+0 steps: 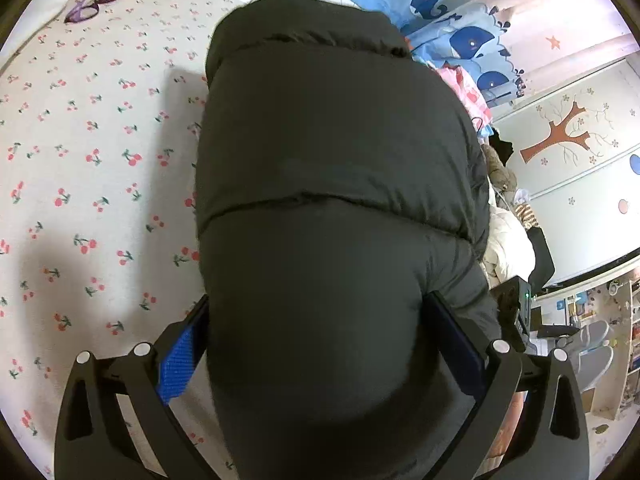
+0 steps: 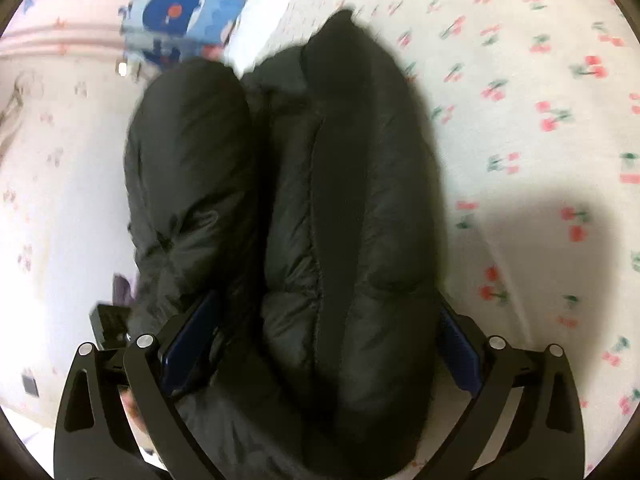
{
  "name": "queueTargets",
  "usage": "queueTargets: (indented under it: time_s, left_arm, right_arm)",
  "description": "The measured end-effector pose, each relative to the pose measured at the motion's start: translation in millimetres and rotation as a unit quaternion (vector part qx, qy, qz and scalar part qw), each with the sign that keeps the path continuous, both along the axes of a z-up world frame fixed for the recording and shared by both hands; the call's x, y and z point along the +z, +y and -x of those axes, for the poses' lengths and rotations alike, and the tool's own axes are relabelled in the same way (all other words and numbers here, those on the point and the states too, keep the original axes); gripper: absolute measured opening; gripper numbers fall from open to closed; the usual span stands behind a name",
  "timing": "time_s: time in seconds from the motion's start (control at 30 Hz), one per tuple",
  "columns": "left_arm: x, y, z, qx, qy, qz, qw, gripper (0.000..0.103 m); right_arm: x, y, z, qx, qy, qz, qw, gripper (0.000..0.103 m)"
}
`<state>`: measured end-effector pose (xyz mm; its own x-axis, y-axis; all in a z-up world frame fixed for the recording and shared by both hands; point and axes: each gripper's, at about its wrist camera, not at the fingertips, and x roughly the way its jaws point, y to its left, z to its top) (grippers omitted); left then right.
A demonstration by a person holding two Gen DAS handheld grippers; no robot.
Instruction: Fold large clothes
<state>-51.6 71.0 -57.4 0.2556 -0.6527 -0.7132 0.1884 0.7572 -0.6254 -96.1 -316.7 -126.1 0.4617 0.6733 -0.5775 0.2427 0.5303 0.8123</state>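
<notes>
One dark puffer jacket [image 1: 340, 184] lies bunched on the cherry-print bed sheet [image 1: 80, 160], with two hand-held grippers on it. The left hand-held gripper [image 1: 316, 344] is spread wide, its blue-padded fingers [image 1: 178, 360] squeezing a thick padded fold. The right hand-held gripper [image 2: 320, 344] is likewise wide, clamping the bulky jacket. One pair of purple glasses [image 1: 94, 2] rests far off on the sheet. No writing is legible.

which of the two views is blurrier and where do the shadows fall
Right wrist view is blurrier: the cherry-print sheet smears as if from motion, and a dark shadow lies on it lower right. Left wrist view is sharp: the purple glasses are crisp, and a soft shadow falls on the sheet left of the black puffer jacket. Both views bend at the rim.
</notes>
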Motion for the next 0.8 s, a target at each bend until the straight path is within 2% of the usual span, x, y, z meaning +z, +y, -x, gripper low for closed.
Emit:
queueTargets:
  time_s: [0.07,0.13,0.17,0.2,0.27,0.3,0.37,0.43,0.5,0.57,0.63,0.7,0.73,0.8]
  left_arm:
    - [7.1,-1.1,0.0,0.0,-0.017,-0.001,0.9999,0.097]
    - [28.6,3.5,8.0,0.017,-0.063,0.014,0.9977,0.097]
    - [40.2,5.5,11.7,0.013,-0.088,0.013,0.9959,0.097]
    - [43.2,6.9,12.1,0.01,-0.093,0.01,0.9956,0.097]
    - [32.7,7.5,7.3,0.002,-0.063,-0.008,0.998,0.097]
    - [23.7,6.6,5.0,0.002,-0.045,-0.021,0.9987,0.097]
    - [13.4,7.7,4.5,0.006,-0.036,-0.035,0.9987,0.097]
    - [13.9,8.6,5.8,0.002,-0.036,-0.037,0.9987,0.097]
    - [14.4,7.2,6.1,0.004,-0.036,-0.037,0.9987,0.097]
    - [14.5,6.7,6.2,0.006,-0.036,-0.04,0.9985,0.097]
    - [15.3,4.7,5.7,0.007,-0.036,-0.042,0.9984,0.097]
    - [15.6,8.9,4.7,0.007,-0.036,-0.042,0.9984,0.097]
    - [15.0,9.4,4.6,0.008,-0.036,-0.042,0.9984,0.097]
    - [12.4,11.8,3.9,0.007,-0.034,-0.039,0.9986,0.097]
  right_arm:
    - [2.1,8.2,-8.4,0.015,-0.01,-0.032,0.999,0.097]
    - [7.7,18.6,-10.2,0.031,-0.031,-0.073,0.996,0.097]
    - [8.6,22.1,-10.4,0.04,-0.035,-0.077,0.996,0.097]
    - [7.9,25.4,-11.1,0.05,-0.031,-0.069,0.996,0.097]
    - [4.2,23.8,-12.8,0.05,-0.012,-0.023,0.998,0.097]
    - [6.6,18.4,-11.6,0.038,-0.014,-0.007,0.999,0.097]
    - [18.6,4.8,-1.9,0.005,-0.025,0.031,0.999,0.097]
    - [48.6,-5.7,9.7,-0.052,-0.059,0.102,0.992,0.097]
    - [77.0,-4.0,6.9,-0.076,-0.104,0.134,0.983,0.097]
    - [109.9,13.5,-6.6,-0.065,-0.157,0.147,0.974,0.097]
    - [134.0,41.5,-35.4,-0.027,-0.192,0.152,0.969,0.097]
    - [134.1,59.2,-62.8,-0.002,-0.191,0.155,0.969,0.097]
    - [130.9,74.1,-81.4,0.001,-0.177,0.172,0.969,0.097]
    - [95.5,83.8,-120.8,0.006,-0.109,0.234,0.966,0.097]
